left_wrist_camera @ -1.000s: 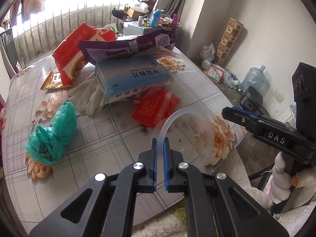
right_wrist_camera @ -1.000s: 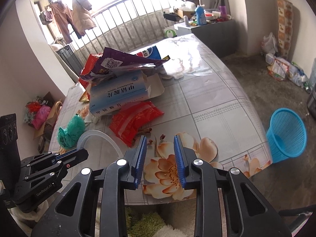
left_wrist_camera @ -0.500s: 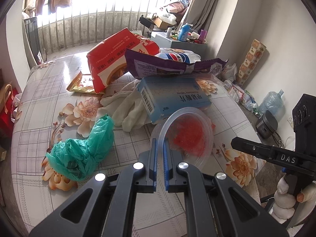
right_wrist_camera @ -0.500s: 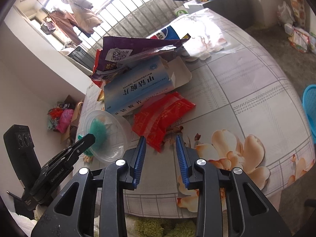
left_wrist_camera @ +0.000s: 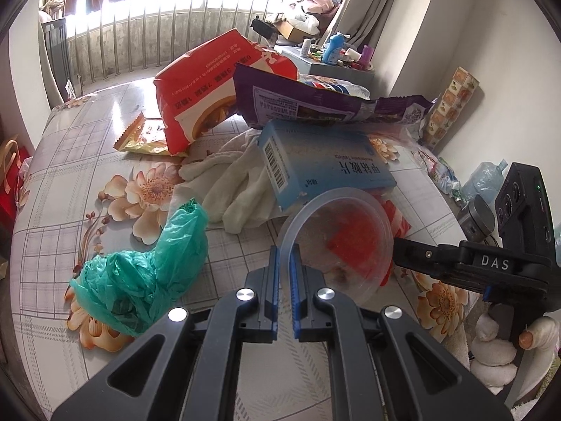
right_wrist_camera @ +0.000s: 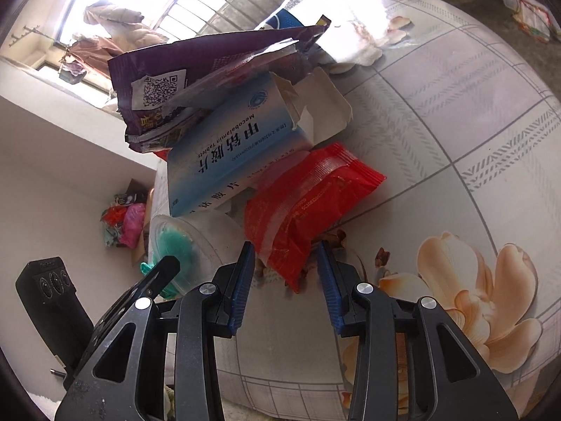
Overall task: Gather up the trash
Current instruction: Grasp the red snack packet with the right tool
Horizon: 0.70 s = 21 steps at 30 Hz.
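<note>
My left gripper (left_wrist_camera: pixel 284 258) is shut on the rim of a clear plastic bowl (left_wrist_camera: pixel 345 235), held tilted just above the flowered table (left_wrist_camera: pixel 70 217). The right wrist view shows that bowl (right_wrist_camera: pixel 207 235) at the lower left, with the left gripper (right_wrist_camera: pixel 170 265) on it. My right gripper (right_wrist_camera: pixel 285 247) hangs low over the table with its jaws opening. The near corner of a red packet (right_wrist_camera: pixel 305 200) lies between its blue pads, which stand clear of it. From the left wrist view the right gripper (left_wrist_camera: pixel 403 252) reaches in from the right, next to the bowl.
A blue-white medicine box (right_wrist_camera: pixel 228 154) leans on the red packet, under a purple bag (right_wrist_camera: pixel 196 70). In the left wrist view a crumpled green plastic bag (left_wrist_camera: pixel 147 266), white gloves (left_wrist_camera: pixel 231 182), a red-orange bag (left_wrist_camera: pixel 210 80) and a gold wrapper (left_wrist_camera: pixel 143 137) lie on the table.
The left gripper carried the bowl left, toward the pile. The right gripper dropped and tilted toward the red packet, and its jaws spread wider around the packet's corner.
</note>
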Tool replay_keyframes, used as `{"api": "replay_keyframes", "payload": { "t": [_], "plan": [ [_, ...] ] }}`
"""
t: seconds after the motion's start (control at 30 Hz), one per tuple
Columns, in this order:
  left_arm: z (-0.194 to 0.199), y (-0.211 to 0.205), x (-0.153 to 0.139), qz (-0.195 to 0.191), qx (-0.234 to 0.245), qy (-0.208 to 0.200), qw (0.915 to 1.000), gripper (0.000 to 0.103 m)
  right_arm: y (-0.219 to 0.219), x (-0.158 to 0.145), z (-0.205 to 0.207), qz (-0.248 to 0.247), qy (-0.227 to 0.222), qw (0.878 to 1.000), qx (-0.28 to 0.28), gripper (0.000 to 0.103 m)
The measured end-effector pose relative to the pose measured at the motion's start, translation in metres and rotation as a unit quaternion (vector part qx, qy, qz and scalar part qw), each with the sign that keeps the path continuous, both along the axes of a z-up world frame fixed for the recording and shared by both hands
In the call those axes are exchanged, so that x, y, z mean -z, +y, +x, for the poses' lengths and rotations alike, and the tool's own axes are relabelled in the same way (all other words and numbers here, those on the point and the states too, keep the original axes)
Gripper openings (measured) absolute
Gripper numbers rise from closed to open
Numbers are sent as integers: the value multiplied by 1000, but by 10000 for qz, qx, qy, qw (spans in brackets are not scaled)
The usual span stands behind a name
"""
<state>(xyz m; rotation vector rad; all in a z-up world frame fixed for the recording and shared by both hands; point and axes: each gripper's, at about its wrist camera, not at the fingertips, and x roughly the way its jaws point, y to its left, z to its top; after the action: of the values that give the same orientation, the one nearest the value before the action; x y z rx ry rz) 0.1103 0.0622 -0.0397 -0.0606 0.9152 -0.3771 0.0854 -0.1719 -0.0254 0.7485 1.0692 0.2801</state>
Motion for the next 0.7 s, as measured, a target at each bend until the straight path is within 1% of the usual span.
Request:
{"api": "replay_keyframes", "payload": {
  "t": [0.1, 0.13, 0.17, 0.2, 0.27, 0.37, 0.6, 0.7],
  "plan": [
    [1, 1, 3, -4, -5, 55, 10000, 6, -2, 5, 1, 184, 19, 9998, 80, 36],
    [1, 1, 4, 15, -5, 70, 10000, 6, -2, 5, 1, 195, 21, 9997, 111, 32],
    [2, 1, 5, 32, -1, 85, 10000, 6, -3, 6, 1, 191, 27, 9997, 131, 26],
    [3, 1, 5, 46, 0, 98, 9999, 6, -4, 7, 1, 206, 45, 9997, 149, 23],
    [3, 0, 5, 75, -3, 116, 9999, 6, -5, 10, 1, 313, 105, 9993, 151, 10],
    [1, -2, 4, 100, 2, 115, 9999, 6, -10, 10, -2, 425, 97, 9989, 171, 9],
    [-4, -13, 0, 183, 119, 98, 9997, 6, -27, 4, -20, 429, -51, 9987, 268, 9],
    [-9, -19, -2, 223, 179, 67, 9996, 6, -37, 4, -19, 422, -84, 9985, 347, 8]
  ]
}}
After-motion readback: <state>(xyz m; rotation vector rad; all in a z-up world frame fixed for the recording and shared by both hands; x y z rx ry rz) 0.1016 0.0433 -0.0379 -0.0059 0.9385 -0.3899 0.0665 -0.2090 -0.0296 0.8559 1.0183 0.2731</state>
